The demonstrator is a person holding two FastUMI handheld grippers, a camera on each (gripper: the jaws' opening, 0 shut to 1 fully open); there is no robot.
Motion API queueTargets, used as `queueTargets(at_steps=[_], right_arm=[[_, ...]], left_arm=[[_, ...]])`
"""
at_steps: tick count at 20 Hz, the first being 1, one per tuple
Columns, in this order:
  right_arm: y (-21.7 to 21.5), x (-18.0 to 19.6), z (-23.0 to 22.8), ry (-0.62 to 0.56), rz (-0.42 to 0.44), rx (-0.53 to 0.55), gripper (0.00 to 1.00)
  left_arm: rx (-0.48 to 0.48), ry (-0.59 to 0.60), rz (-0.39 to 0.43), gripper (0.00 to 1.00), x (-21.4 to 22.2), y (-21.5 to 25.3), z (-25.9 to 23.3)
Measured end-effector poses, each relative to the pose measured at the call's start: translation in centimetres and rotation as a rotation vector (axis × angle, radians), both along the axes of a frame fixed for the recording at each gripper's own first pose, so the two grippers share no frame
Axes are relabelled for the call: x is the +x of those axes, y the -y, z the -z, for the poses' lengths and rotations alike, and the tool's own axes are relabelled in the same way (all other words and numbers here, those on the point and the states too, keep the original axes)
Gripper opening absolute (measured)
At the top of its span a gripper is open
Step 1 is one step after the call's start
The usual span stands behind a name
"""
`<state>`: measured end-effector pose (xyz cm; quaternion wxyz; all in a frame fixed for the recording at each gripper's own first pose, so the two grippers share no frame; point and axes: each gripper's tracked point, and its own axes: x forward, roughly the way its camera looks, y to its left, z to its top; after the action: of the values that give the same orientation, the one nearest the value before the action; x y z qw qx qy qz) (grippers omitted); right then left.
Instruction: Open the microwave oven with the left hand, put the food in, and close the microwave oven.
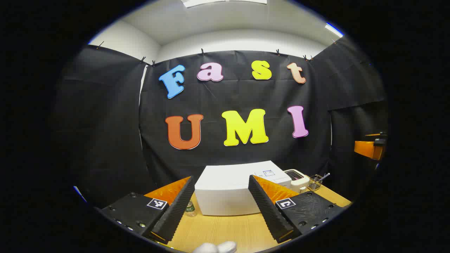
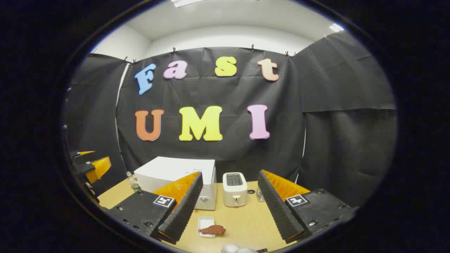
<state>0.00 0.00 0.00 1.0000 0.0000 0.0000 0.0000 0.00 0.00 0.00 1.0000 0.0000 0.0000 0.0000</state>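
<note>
The white microwave oven [image 1: 225, 191] stands shut toward the back of the wooden bench [image 1: 225, 230], against the black cloth wall. In the right gripper view its control side faces forward, with a round knob low on the panel. On the bench in front of it lies the food [image 2: 212, 229], a reddish-brown piece resting across the edge of a small white tray [image 2: 205, 222]. Just right of the oven stands a white toaster [image 2: 235, 189], and beyond that a small wire basket [image 1: 315, 182] with a utensil handle poking out, though it is too small to name surely. A small clear bottle [image 1: 190, 208] stands at the oven's left corner.

The left gripper [image 1: 221, 207] hangs above the bench before the oven, its fingers spread wide with nothing between them. The right gripper [image 2: 228, 211] is likewise wide apart and holding nothing, above the tray and toaster, well clear of both.
</note>
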Motion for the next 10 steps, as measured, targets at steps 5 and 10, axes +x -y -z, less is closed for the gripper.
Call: queueTargets(at_steps=[5, 10], right_arm=[[0.7, 0.1, -0.1, -0.004, -0.005, 0.004, 0.91], [2.4, 0.3, -0.5, 0.004, 0.006, -0.002, 0.91]], left_arm=[[0.023, 0.008, -0.010, 0.96, 0.0, 0.6, 0.1], [0.018, -0.003, -0.006, 0.96, 0.6, 1.9, 0.8]])
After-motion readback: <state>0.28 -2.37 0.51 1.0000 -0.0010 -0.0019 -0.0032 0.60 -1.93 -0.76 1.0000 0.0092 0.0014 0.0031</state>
